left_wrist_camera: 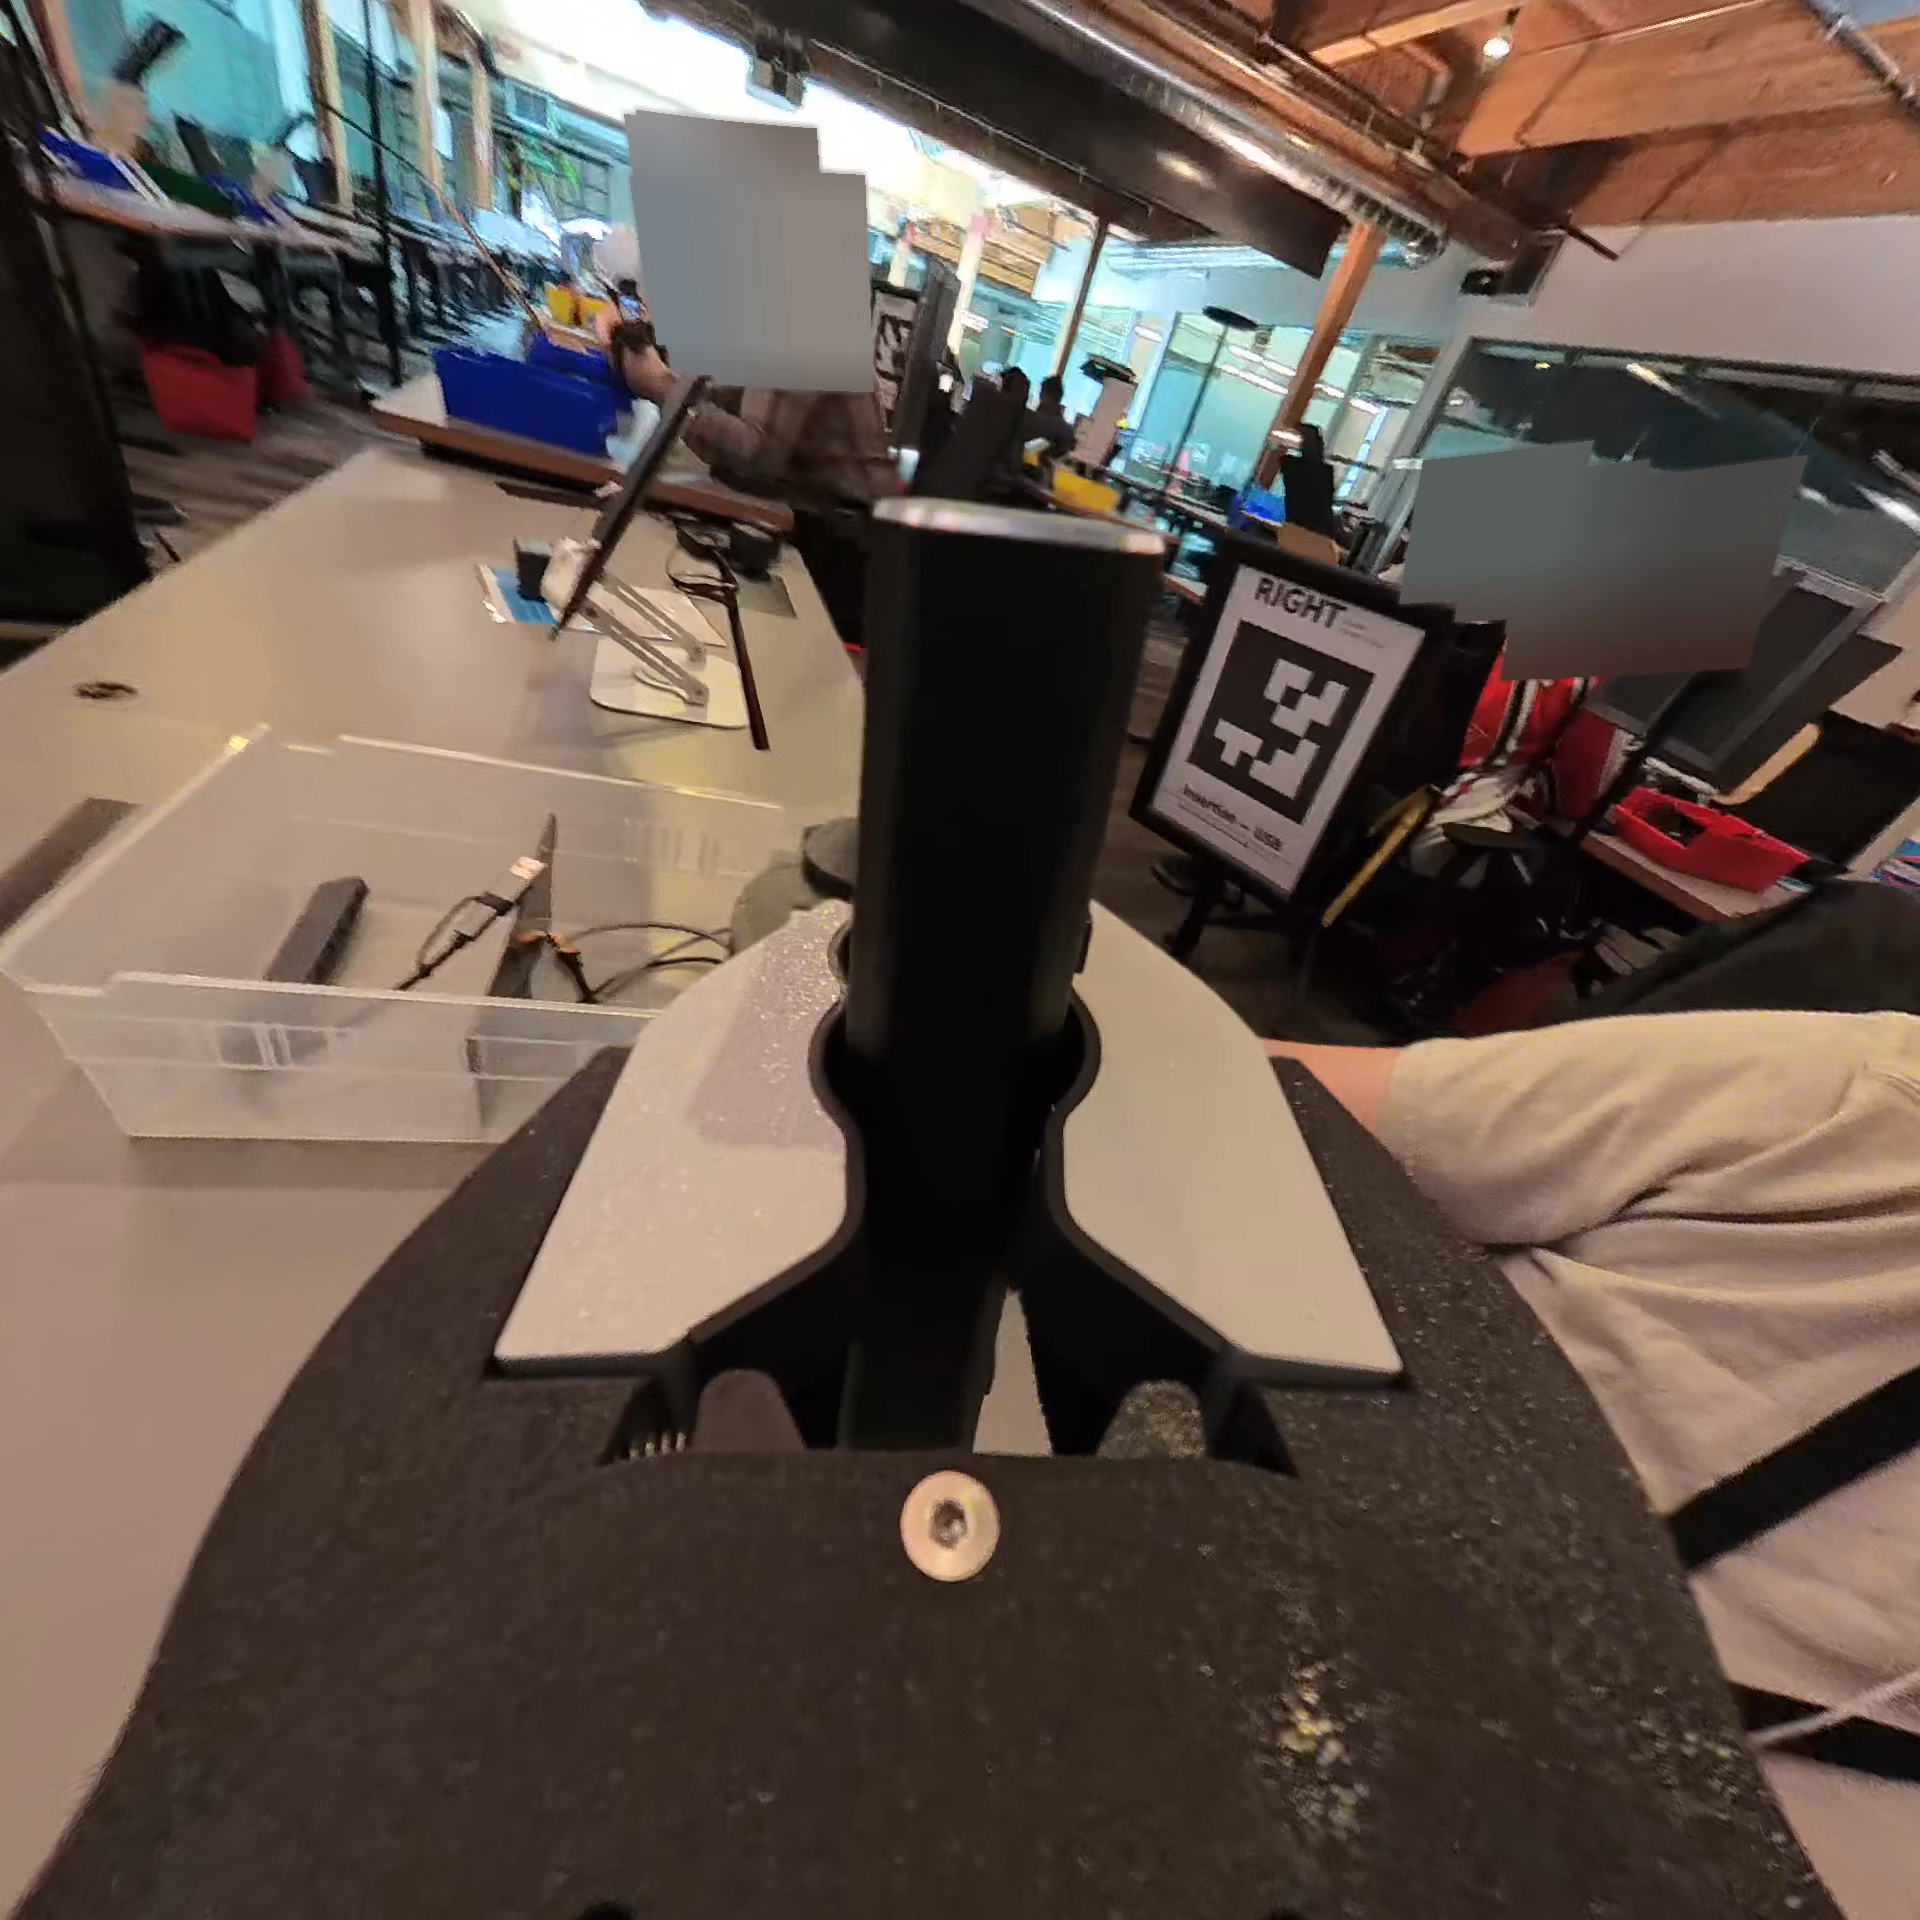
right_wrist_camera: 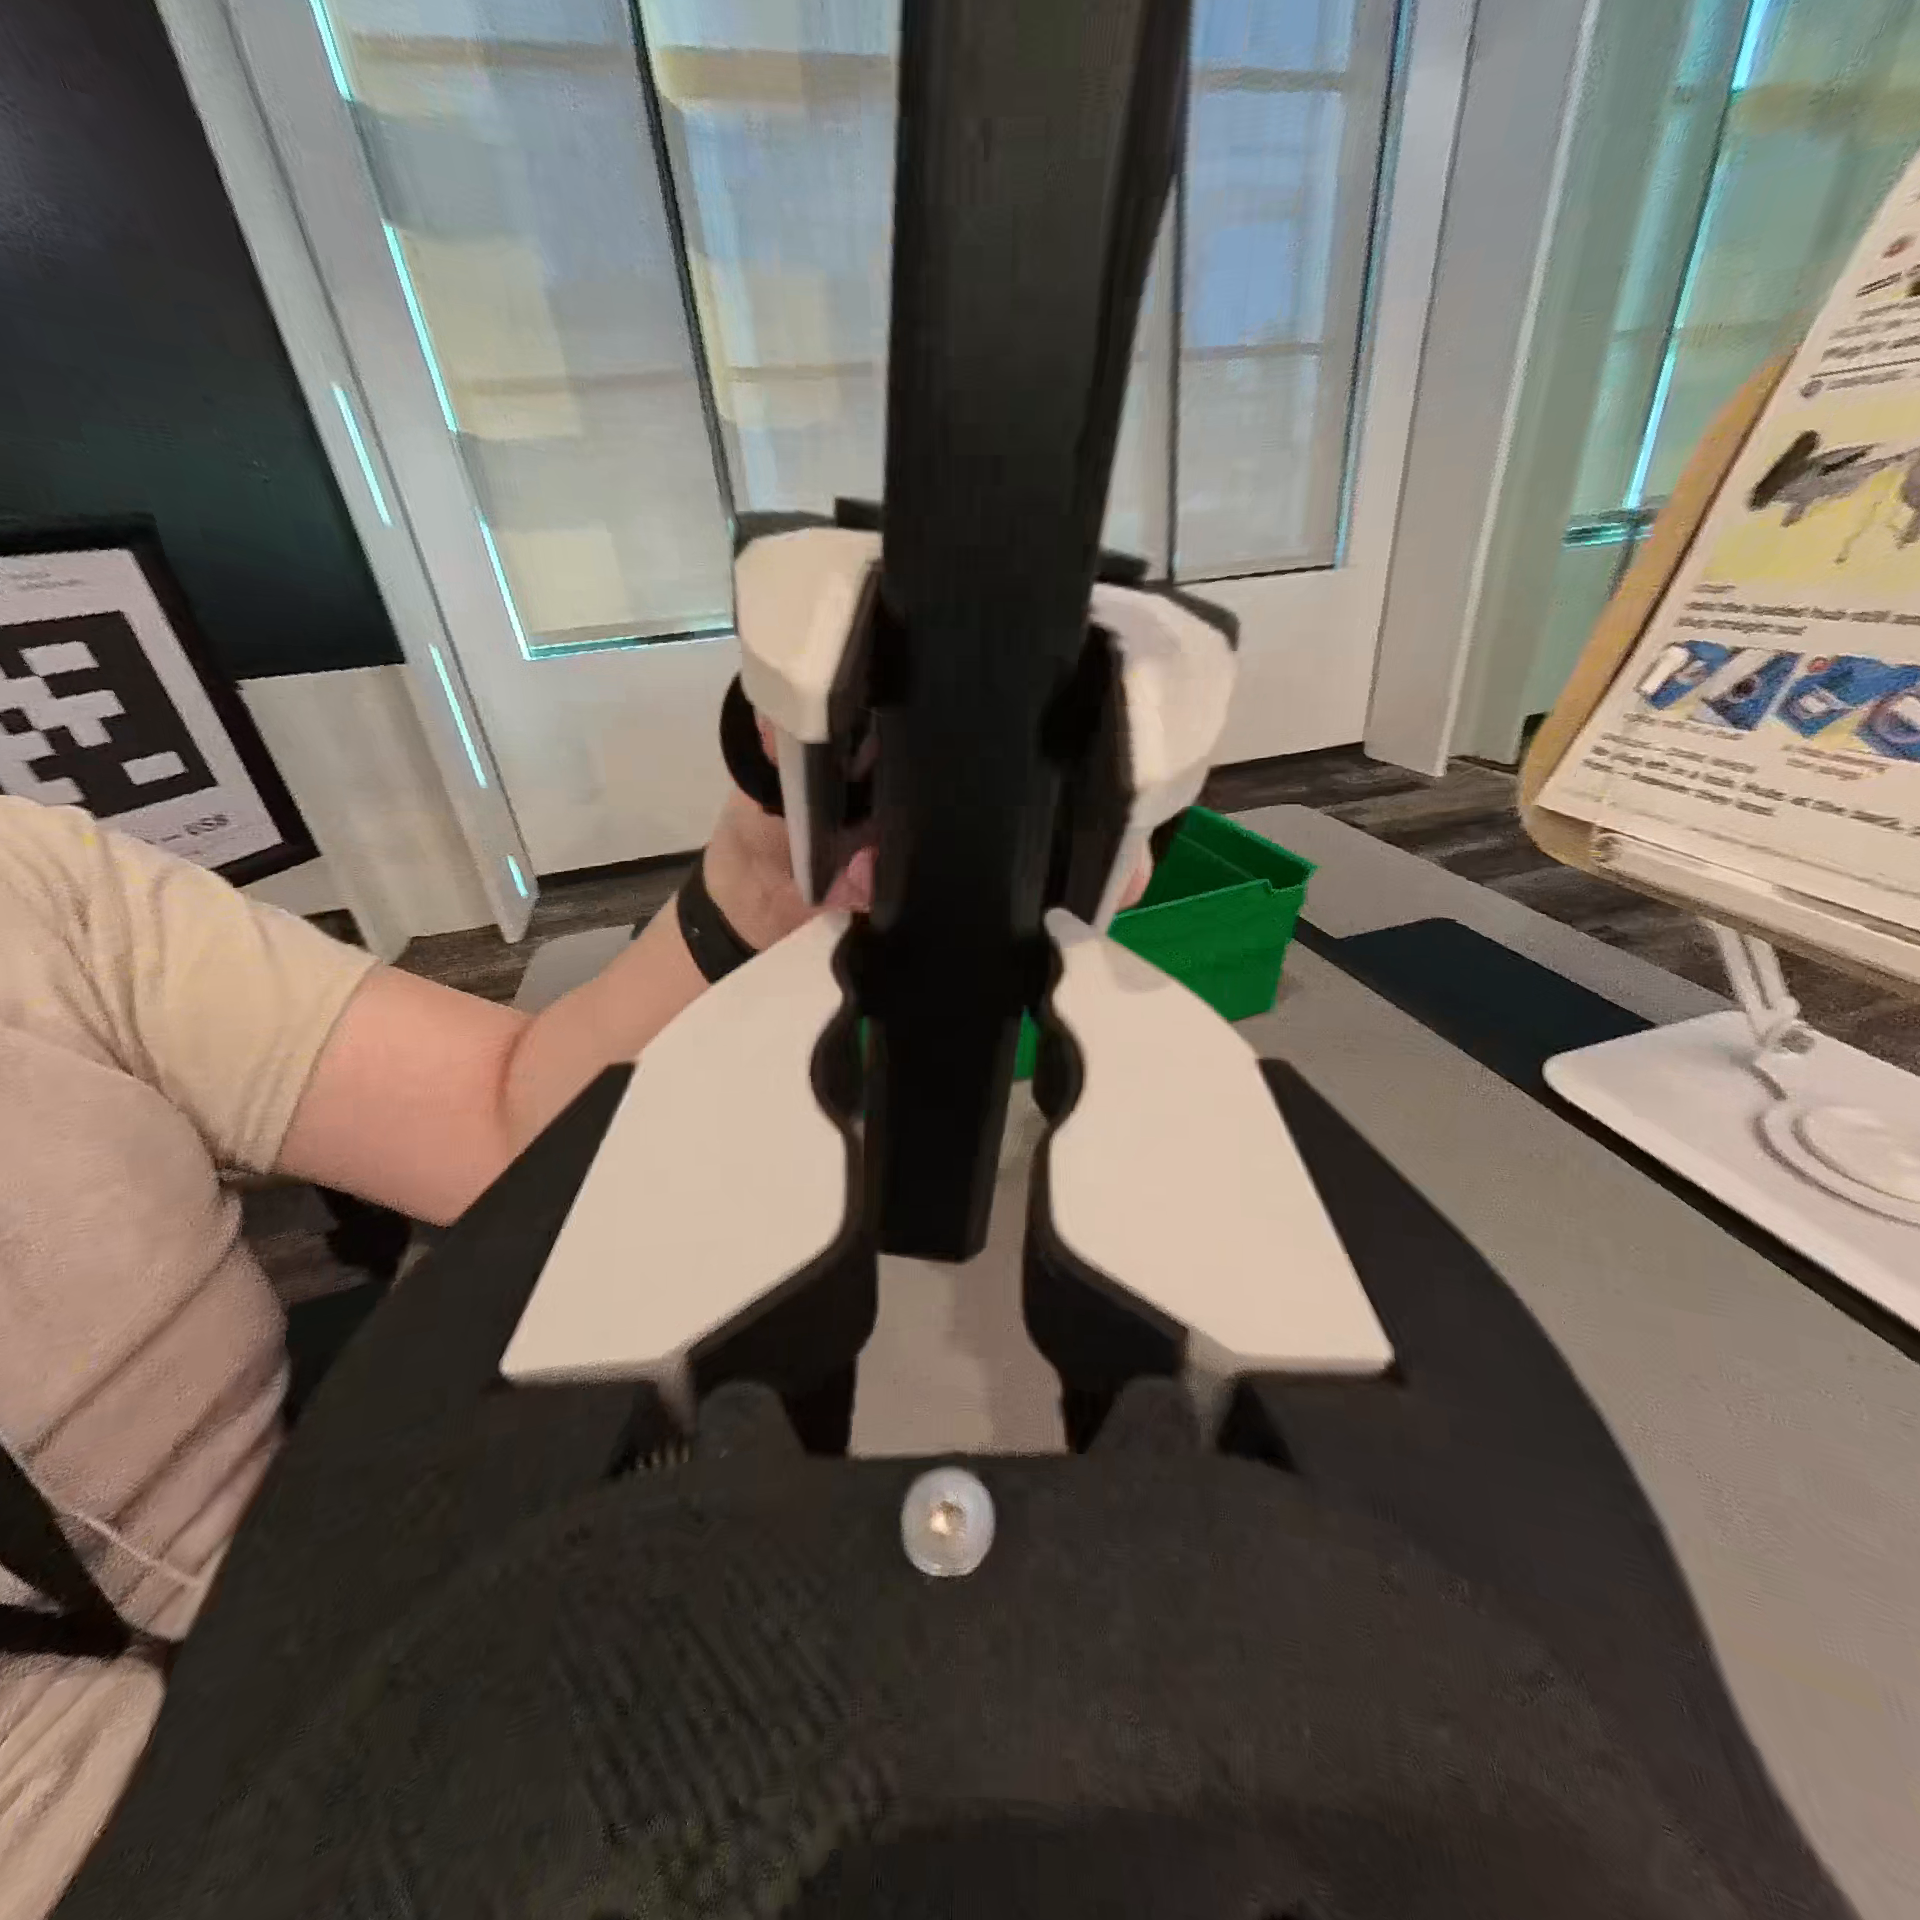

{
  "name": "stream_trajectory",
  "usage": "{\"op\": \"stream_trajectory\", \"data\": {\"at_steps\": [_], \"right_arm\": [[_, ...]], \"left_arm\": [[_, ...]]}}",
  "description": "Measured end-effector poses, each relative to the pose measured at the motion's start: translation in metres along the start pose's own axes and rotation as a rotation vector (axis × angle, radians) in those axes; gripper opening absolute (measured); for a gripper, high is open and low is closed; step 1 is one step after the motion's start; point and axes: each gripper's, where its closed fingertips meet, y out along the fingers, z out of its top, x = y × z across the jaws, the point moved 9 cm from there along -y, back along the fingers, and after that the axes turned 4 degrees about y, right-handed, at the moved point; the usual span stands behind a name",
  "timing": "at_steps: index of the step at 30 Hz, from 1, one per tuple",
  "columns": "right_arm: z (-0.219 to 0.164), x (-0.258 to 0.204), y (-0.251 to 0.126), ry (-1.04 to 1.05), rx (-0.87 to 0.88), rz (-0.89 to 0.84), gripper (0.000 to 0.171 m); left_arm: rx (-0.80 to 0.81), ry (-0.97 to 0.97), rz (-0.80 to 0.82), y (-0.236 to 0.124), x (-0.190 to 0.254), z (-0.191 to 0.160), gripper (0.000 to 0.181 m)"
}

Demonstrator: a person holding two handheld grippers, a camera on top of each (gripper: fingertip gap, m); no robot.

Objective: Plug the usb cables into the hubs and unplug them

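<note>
Left wrist view: the left gripper (left_wrist_camera: 951,1049) pinches a long black hub (left_wrist_camera: 997,790) that stands upright between its fingers. Beyond and to the left of the hub, a clear tray (left_wrist_camera: 312,1029) on the grey bench (left_wrist_camera: 208,1299) holds another dark hub (left_wrist_camera: 317,928) and thin cables (left_wrist_camera: 613,940). In the right wrist view, the right gripper (right_wrist_camera: 951,1029) pinches the same black hub (right_wrist_camera: 997,623), with the left gripper (right_wrist_camera: 982,727) clamped farther along it and a green bin (right_wrist_camera: 1216,935) behind.

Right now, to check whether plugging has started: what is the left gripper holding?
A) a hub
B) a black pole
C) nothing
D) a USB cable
B: the left gripper is shut on a black pole, while the cables lie in the clear bin.
</note>
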Motion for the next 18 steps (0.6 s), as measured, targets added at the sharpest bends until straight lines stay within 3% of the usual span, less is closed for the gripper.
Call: {"op": "stream_trajectory", "data": {"at_steps": [5,8,13,16,17,18], "right_arm": [[-0.011,0.003,0.000,-0.005,-0.064,-0.037,0.029],[-0.019,0.000,0.000,0.026,-0.081,-0.014,0.028],[-0.014,-0.007,0.008,0.009,-0.029,-0.047,0.036],[-0.010,-0.006,0.004,0.010,-0.045,-0.115,0.028],[-0.009,-0.005,0.001,0.000,-0.056,-0.147,0.028],[-0.006,-0.004,-0.005,-0.037,-0.082,-0.197,0.029]], "left_arm": [[-0.008,-0.030,-0.054,-0.009,-0.003,0.001,0.042],[-0.033,0.012,-0.041,-0.017,-0.002,0.002,0.031],[-0.018,-0.018,-0.005,-0.005,-0.001,0.002,0.031],[-0.004,-0.007,-0.006,-0.002,-0.002,0.000,0.032],[-0.013,0.000,0.014,-0.002,-0.003,0.000,0.040],[-0.027,0.010,0.051,-0.004,-0.004,0.000,0.059]]}}
